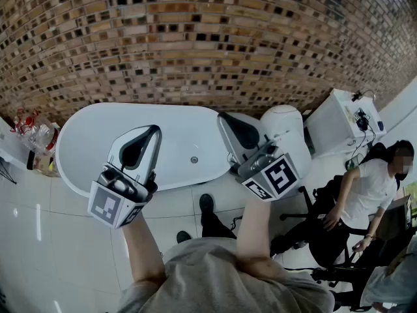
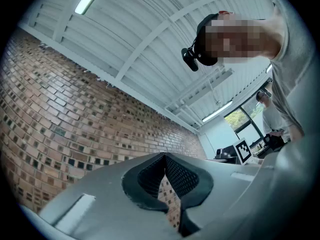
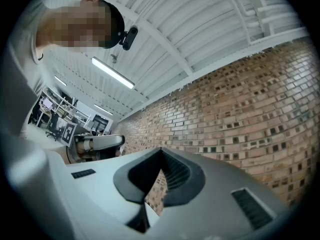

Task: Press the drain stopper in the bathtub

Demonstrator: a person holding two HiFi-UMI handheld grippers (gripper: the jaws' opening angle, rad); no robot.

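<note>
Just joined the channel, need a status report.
Left gripper and right gripper shut, empty, held above the bathtub. Drain stopper exposed, nothing touching it. Nothing in the way.

The small round metal drain stopper (image 1: 194, 160) in the floor of the white oval bathtub (image 1: 91, 135) is too small to tell whether it sits raised or pressed down. The grey left gripper (image 1: 154, 130) covers part of the tub's near rim. The grey right gripper (image 1: 222, 117) hides the tub's right end (and part of a rounded white fixture (image 1: 283, 119) behind it). A clutter of bottles and bags (image 1: 36, 139) at the left edge is blurred and partly cut off.
</note>
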